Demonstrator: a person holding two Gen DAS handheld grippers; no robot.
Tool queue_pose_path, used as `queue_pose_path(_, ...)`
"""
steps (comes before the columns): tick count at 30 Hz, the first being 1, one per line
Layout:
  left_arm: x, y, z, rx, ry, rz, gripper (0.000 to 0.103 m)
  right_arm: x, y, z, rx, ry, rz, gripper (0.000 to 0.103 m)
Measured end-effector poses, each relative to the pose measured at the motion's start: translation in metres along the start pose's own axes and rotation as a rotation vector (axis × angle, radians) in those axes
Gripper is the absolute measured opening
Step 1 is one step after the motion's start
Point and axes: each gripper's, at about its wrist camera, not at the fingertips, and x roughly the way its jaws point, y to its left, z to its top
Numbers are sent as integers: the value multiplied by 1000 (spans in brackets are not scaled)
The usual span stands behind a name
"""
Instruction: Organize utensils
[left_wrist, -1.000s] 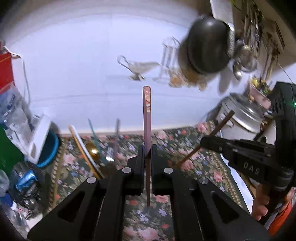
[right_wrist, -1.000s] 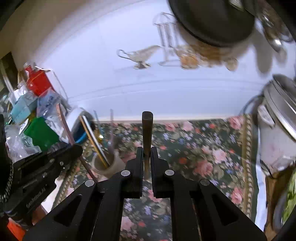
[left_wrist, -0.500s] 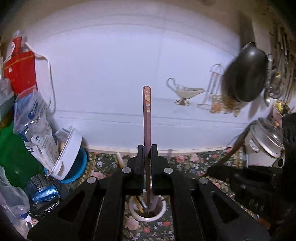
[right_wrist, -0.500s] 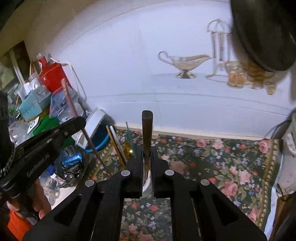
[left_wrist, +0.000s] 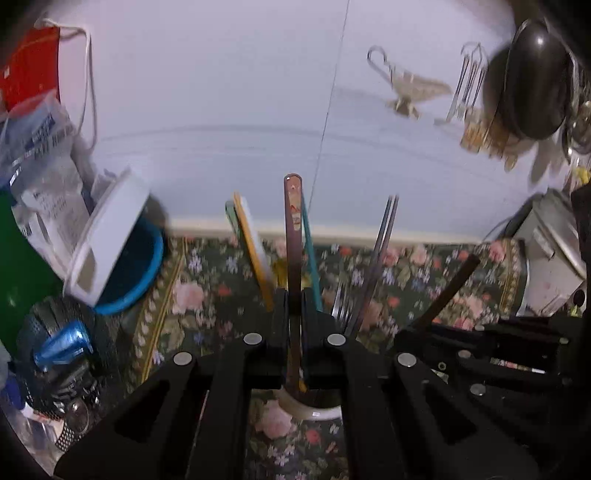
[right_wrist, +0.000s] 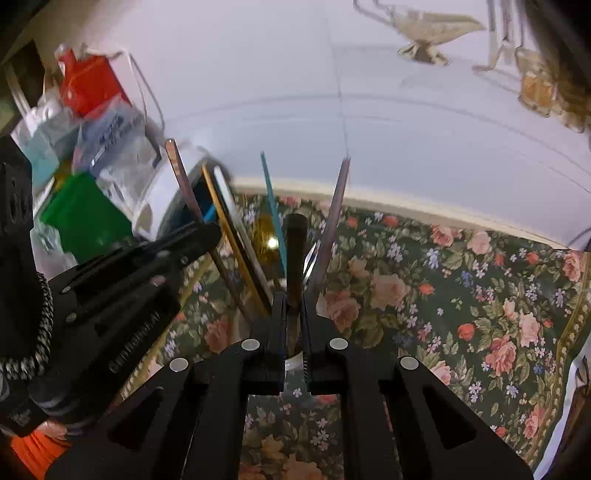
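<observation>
My left gripper (left_wrist: 294, 295) is shut on a flat brown utensil handle (left_wrist: 293, 229) with a small picture near its top. It stands upright with its lower end inside a white cup (left_wrist: 314, 410) just below the jaws. My right gripper (right_wrist: 294, 299) is shut on a dark round-handled utensil (right_wrist: 296, 251), held upright over the same cup (right_wrist: 293, 363). The cup holds several other utensils: a yellow stick (left_wrist: 253, 251), a teal stick (left_wrist: 310, 258), grey chopsticks (left_wrist: 376, 266) and a fork (left_wrist: 341, 306). The right gripper shows at the right of the left wrist view (left_wrist: 417, 328).
The cup stands on a dark floral cloth (right_wrist: 461, 295) against a white wall. At the left are a blue bowl with a white lid (left_wrist: 122, 254), plastic bags, a red bag (right_wrist: 88, 85) and a green box. A metal pot (left_wrist: 550, 254) stands at the right; a black pan (left_wrist: 528, 81) hangs above.
Both grippers have swung left and come down close over the white cup. The held utensils now reach into it among the other utensils. Both stay shut.
</observation>
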Motion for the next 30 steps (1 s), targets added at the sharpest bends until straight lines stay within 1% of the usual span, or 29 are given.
queue_pose_path(4, 2, -1, -8, -17, 49, 6, 4, 9, 3, -6, -45, 27, -10, 8)
queue_pose_path(6, -2, -2, -10, -35, 55, 8, 4, 7, 4, -7, -70, 28, -23, 9)
queue_pose_path(8, -10, -4, -11, -49, 49, 12, 5, 4, 3, -8, -89, 44, -9, 15)
queue_pose_path(9, -16, -5, -12, -54, 44, 16, 5, 0, 3, -8, -98, 44, -1, 20)
queue_pose_path(12, -42, -9, -11, -70, 5, 25, 8, -16, 2, -9, -132, 15, 2, 31)
queue_pose_path(14, -61, -11, -9, -76, -23, 24, 9, -31, 1, -9, -153, -13, 5, 31)
queue_pose_path(16, -88, -14, -8, -76, -69, 20, 10, -50, 1, -10, -172, -52, 8, 31)
queue_pose_path(20, -145, -22, -7, -49, -163, 1, 20, -98, 4, -15, -193, -156, 7, 31)
queue_pose_path(24, -216, -35, -16, 31, -294, -18, 21, -158, 11, -27, -191, -287, 29, 31)
queue_pose_path(25, -232, -37, -21, 47, -324, -25, 27, -174, 14, -31, -188, -325, 35, 31)
queue_pose_path(26, -243, -39, -24, 57, -346, -28, 35, -190, 18, -37, -186, -365, 32, 31)
queue_pose_path(27, -263, -41, -31, 69, -387, -30, 40, -205, 23, -44, -187, -403, 25, 34)
queue_pose_path(28, -277, -42, -37, 77, -414, -28, 47, -215, 27, -48, -188, -430, 19, 39)
queue_pose_path(29, -285, -42, -39, 83, -431, -27, 52, -228, 33, -56, -185, -466, 11, 43)
queue_pose_path(30, -298, -42, -46, 90, -453, -24, 55, -240, 39, -65, -176, -502, 2, 50)
